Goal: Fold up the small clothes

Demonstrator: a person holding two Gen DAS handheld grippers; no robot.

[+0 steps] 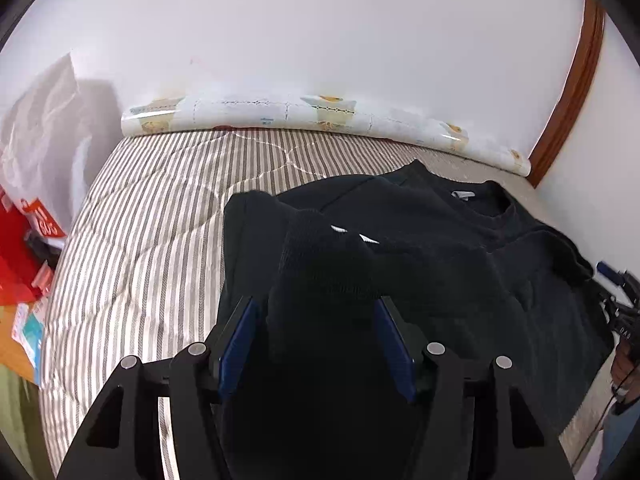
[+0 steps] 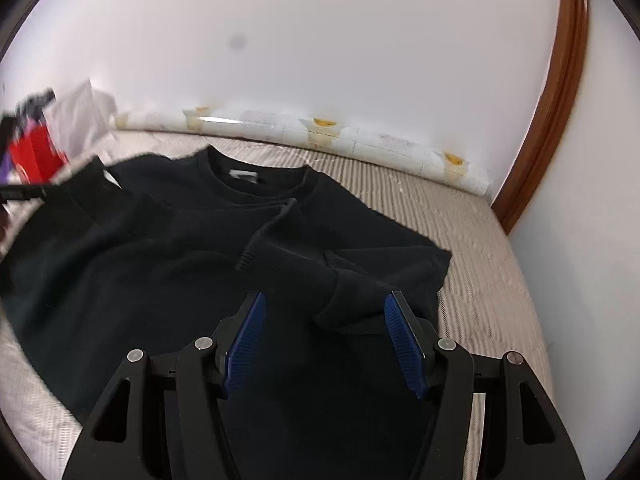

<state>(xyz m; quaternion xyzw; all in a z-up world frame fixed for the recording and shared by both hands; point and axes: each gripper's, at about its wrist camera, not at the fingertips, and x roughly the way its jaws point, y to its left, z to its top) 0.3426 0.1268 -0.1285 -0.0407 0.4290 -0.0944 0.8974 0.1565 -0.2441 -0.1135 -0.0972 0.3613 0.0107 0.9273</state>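
A black sweatshirt (image 1: 480, 288) (image 2: 152, 264) lies spread on the striped bed, its collar label (image 1: 462, 195) toward the wall. In the left wrist view a bunched black sleeve (image 1: 320, 276) rises between the jaws of my left gripper (image 1: 316, 304). A gap shows beside the left blue pad (image 1: 240, 340), so the jaws stand open around the sleeve. In the right wrist view the other sleeve (image 2: 304, 268), ribbed cuff (image 2: 252, 246) toward the chest, lies folded across the body. My right gripper (image 2: 326, 296) hovers over it, open, pads clear of the cloth.
The striped quilt (image 1: 152, 240) has bare room left of the sweatshirt. A rolled patterned sheet (image 1: 320, 116) lies along the white wall. A red box (image 1: 24, 248) and a white bag (image 1: 44, 132) sit beyond the left edge. A wooden frame (image 1: 572, 92) stands at the right.
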